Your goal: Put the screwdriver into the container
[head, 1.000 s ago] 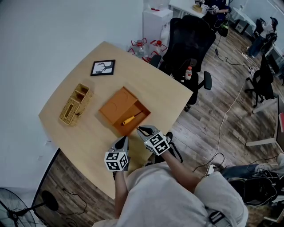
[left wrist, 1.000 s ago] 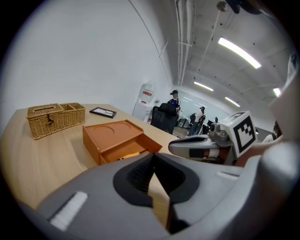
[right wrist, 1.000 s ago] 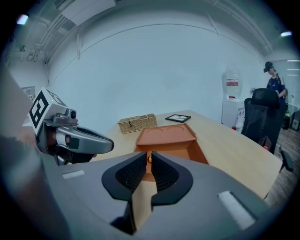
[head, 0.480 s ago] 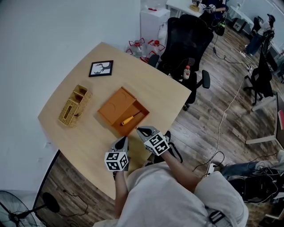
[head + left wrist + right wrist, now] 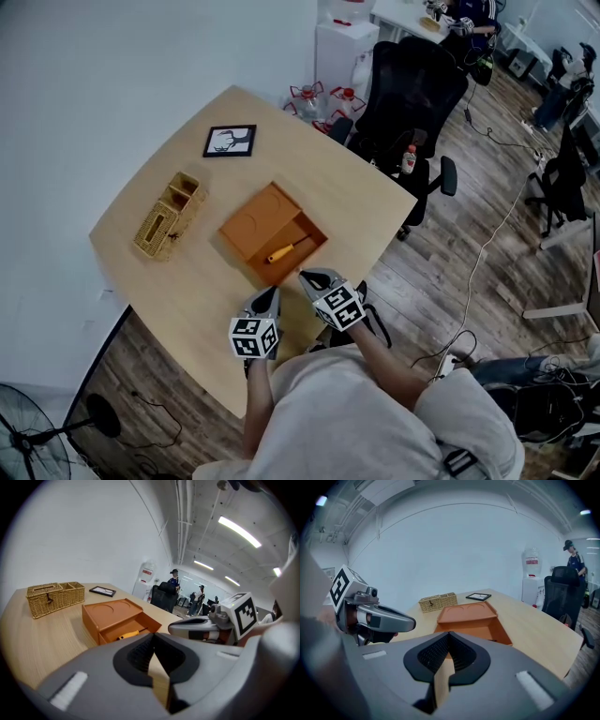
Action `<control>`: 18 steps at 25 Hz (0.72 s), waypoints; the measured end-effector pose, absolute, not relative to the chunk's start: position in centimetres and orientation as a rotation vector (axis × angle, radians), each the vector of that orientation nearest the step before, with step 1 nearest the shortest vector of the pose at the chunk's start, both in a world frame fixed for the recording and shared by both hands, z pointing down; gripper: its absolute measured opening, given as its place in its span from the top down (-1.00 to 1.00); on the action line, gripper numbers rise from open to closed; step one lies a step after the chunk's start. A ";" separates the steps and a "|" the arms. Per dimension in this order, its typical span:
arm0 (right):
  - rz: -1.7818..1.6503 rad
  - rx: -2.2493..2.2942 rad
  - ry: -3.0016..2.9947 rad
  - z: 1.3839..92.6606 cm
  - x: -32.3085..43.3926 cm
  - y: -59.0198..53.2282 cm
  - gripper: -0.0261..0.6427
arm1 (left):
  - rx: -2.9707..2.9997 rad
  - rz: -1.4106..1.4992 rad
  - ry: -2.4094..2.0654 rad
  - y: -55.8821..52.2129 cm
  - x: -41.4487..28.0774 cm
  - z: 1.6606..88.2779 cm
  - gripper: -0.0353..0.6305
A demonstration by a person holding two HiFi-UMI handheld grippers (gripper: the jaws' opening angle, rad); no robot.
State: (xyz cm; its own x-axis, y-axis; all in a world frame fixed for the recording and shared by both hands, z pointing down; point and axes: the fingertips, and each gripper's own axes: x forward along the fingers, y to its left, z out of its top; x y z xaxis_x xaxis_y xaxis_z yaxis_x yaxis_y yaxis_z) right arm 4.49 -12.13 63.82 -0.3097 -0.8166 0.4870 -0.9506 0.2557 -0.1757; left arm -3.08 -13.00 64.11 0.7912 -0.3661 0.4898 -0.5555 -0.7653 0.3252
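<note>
I hold both tools side by side over the near edge of the counter (image 5: pixel 192 281), pointing toward its middle and tipped slightly down. The left tool (image 5: pixel 270 293) is clenched, its jaws meeting at the tips with nothing between them. The right tool (image 5: pixel 305 276) is clenched the same way and also carries nothing. Just beyond the tools sits the orange container (image 5: pixel 255 221), apart from both, with the right tool the nearer of the two. Its far left part is a flat top with two round dents, and its near right part is an open compartment. The screwdriver (image 5: pixel 279 253) lies flat inside that compartment, yellow handle to the left and thin shaft pointing right along the compartment's length. Neither tool touches it. Further left on the counter stands a woven basket (image 5: pixel 167 217) with a closed section and two small open pockets. At the far edge lies a small black picture frame (image 5: pixel 231 141). A black office chair (image 5: pixel 412 94) stands on the wooden floor beyond the far right side of the counter.
</note>
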 end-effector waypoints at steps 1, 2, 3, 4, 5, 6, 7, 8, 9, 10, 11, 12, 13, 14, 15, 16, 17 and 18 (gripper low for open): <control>0.640 1.627 -2.236 63.9 4.3 -12.2 0.92 | 2.519 0.558 -0.693 -13.1 -3.2 64.1 0.73; 0.638 1.620 -2.239 63.9 4.2 -12.3 0.92 | 2.518 0.556 -0.698 -13.2 -3.4 64.1 0.73; 0.635 1.615 -2.243 63.9 4.1 -12.4 0.92 | 2.517 0.554 -0.705 -13.2 -3.4 64.1 0.73; 0.632 1.612 -2.245 63.9 4.1 -12.4 0.92 | 2.518 0.554 -0.708 -13.3 -3.4 64.1 0.73; 0.631 1.612 -2.244 63.9 4.2 -12.4 0.92 | 2.519 0.556 -0.707 -13.2 -3.2 64.1 0.73; 0.632 1.612 -2.241 64.0 4.3 -12.3 0.92 | 2.520 0.559 -0.703 -13.2 -3.1 64.2 0.73; 0.634 1.613 -2.239 64.0 4.4 -12.3 0.92 | 2.520 0.561 -0.701 -13.2 -3.0 64.2 0.73; 0.637 1.614 -2.238 64.1 4.4 -12.4 0.92 | 2.518 0.563 -0.700 -13.2 -3.1 64.2 0.73; 0.638 1.614 -2.238 64.1 4.3 -12.5 0.92 | 2.517 0.563 -0.701 -13.3 -3.1 64.2 0.73; 0.639 1.614 -2.239 64.1 4.3 -12.5 0.92 | 2.515 0.563 -0.702 -13.3 -3.2 64.2 0.73; 0.638 1.613 -2.239 64.1 4.4 -12.6 0.92 | 2.514 0.563 -0.703 -13.4 -3.2 64.2 0.73; 0.637 1.612 -2.239 64.1 4.4 -12.6 0.92 | 2.513 0.563 -0.705 -13.4 -3.1 64.3 0.73; 0.636 1.611 -2.240 64.1 4.4 -12.7 0.92 | 2.511 0.563 -0.706 -13.5 -3.1 64.3 0.73; 0.636 1.610 -2.241 64.1 4.5 -12.8 0.92 | 2.510 0.563 -0.707 -13.5 -3.1 64.3 0.73; 0.637 1.610 -2.242 64.1 4.5 -12.8 0.92 | 2.510 0.563 -0.707 -13.5 -3.1 64.3 0.73; 0.638 1.609 -2.242 64.1 4.4 -12.8 0.92 | 2.511 0.564 -0.705 -13.5 -3.0 64.3 0.73; 0.640 1.608 -2.242 64.1 4.4 -12.7 0.92 | 2.511 0.566 -0.703 -13.4 -3.1 64.3 0.73; 0.642 1.607 -2.242 64.2 4.3 -12.6 0.92 | 2.511 0.567 -0.702 -13.3 -3.1 64.4 0.73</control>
State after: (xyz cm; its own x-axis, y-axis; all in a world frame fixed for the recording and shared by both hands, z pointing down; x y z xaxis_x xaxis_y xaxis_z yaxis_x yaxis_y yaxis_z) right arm 4.30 -12.57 64.23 -0.3241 -0.8079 0.4922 -0.9460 0.2714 -0.1774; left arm -3.09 -13.35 64.38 0.7838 -0.3711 0.4980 -0.5648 -0.7594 0.3230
